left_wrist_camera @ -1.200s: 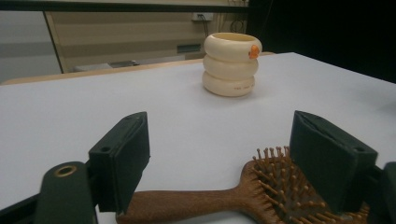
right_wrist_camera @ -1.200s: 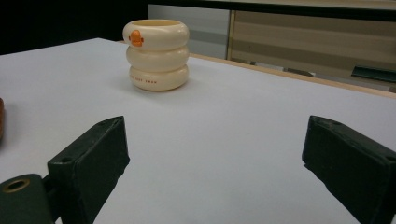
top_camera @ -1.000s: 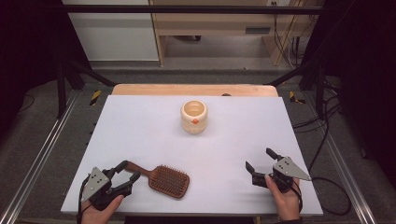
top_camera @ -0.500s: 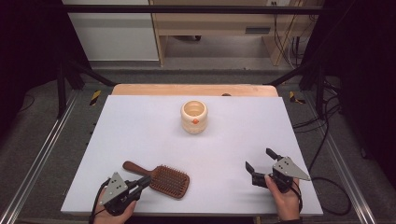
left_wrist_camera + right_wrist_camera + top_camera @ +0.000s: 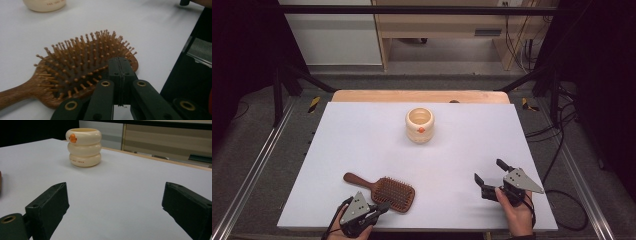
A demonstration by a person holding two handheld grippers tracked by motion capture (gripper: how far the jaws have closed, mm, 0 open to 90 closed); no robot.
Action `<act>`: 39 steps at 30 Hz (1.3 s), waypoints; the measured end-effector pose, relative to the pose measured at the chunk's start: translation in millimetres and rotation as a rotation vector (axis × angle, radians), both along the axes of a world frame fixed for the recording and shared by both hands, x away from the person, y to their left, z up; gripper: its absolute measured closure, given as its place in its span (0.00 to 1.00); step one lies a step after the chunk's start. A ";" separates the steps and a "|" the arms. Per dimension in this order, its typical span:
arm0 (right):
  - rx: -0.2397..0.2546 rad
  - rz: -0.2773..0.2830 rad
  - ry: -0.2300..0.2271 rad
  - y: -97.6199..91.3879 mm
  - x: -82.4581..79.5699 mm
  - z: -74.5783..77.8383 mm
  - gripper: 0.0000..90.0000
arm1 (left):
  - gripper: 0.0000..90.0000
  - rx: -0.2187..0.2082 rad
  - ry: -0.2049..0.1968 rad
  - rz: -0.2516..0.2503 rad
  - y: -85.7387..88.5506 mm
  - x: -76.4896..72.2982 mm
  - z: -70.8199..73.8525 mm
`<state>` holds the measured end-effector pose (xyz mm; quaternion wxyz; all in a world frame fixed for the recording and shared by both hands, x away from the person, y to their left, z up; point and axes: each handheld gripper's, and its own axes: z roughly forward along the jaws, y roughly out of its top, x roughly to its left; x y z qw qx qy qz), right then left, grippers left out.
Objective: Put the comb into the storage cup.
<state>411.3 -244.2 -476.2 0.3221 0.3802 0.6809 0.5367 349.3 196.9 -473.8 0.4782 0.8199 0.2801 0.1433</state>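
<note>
Pushing the hairbrush [image 5: 393,192] toward the near-left corner of the bench [image 5: 362,130] is a risk, since the left gripper [image 5: 121,66] is pressed together with nothing between its jaws, its tip at the bristled head. The right gripper [image 5: 491,175] is held spread and empty near the right edge.

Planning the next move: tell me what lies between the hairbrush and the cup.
Nothing: in the high view, only bare white table separates the hairbrush from the cup.
</note>
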 end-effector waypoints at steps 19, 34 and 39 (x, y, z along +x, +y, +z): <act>0.002 0.000 0.000 -0.1 0.4 0.1 0.08 | 1.00 0.159 0.002 -0.049 -30.9 0.8 -12.0; 0.005 -0.003 0.004 -0.7 1.1 -0.1 0.08 | 1.00 0.218 -0.021 -0.001 -54.2 21.5 -5.3; 0.007 -0.004 0.005 -1.2 1.1 0.0 0.08 | 1.00 0.225 -0.013 0.012 -57.2 26.3 -6.5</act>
